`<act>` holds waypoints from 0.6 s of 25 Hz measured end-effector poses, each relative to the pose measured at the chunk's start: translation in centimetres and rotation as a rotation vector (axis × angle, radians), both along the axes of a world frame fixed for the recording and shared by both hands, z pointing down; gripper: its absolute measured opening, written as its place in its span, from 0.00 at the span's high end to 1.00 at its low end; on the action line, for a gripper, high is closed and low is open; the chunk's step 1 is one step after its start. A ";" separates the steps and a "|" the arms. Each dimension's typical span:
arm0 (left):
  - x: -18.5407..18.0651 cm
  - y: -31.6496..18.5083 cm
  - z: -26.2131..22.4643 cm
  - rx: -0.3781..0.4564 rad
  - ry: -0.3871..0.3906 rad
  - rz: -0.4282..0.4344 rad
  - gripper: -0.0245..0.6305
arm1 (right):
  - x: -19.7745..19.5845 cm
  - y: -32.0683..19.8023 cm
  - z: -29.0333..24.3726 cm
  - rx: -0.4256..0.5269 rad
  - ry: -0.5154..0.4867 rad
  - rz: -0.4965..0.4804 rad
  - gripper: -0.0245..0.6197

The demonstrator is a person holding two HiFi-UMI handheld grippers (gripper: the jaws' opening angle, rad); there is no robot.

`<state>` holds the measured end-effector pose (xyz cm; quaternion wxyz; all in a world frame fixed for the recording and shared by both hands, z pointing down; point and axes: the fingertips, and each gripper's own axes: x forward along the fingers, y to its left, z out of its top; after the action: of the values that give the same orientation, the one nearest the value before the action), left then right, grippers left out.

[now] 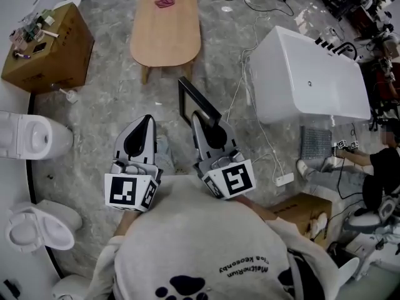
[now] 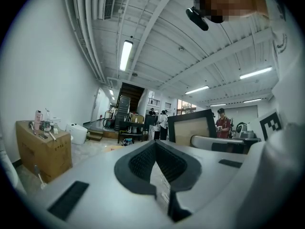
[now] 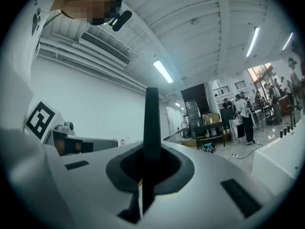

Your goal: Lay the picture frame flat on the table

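Head view — right gripper [image 1: 201, 122] half-hides picture frame [image 1: 189, 97].

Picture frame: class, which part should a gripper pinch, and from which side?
Probably its thin black border rail, approached edge-on from the person's side. The picture frame stands on edge and its rail is narrow enough for the jaws, as the right gripper shows by holding it there.

Only upside-down lettering [image 1: 245, 266] on the grey sweatshirt [image 1: 187, 230], too small to read.
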<state>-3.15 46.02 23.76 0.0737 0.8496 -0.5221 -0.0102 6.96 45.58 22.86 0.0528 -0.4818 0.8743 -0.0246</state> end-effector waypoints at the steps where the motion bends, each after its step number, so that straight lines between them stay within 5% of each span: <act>1: 0.0 -0.6 0.1 0.000 0.002 0.005 0.95 | 0.0 -0.5 0.1 0.003 0.000 0.007 0.93; 15: -2.8 -13.2 -0.2 0.019 0.002 0.106 0.95 | -1.7 -12.1 0.4 -0.028 0.025 0.123 0.93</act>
<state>-5.95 32.79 23.55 0.0664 0.8768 -0.4760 -0.0122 5.27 33.49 23.30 0.0366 -0.5357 0.8432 -0.0278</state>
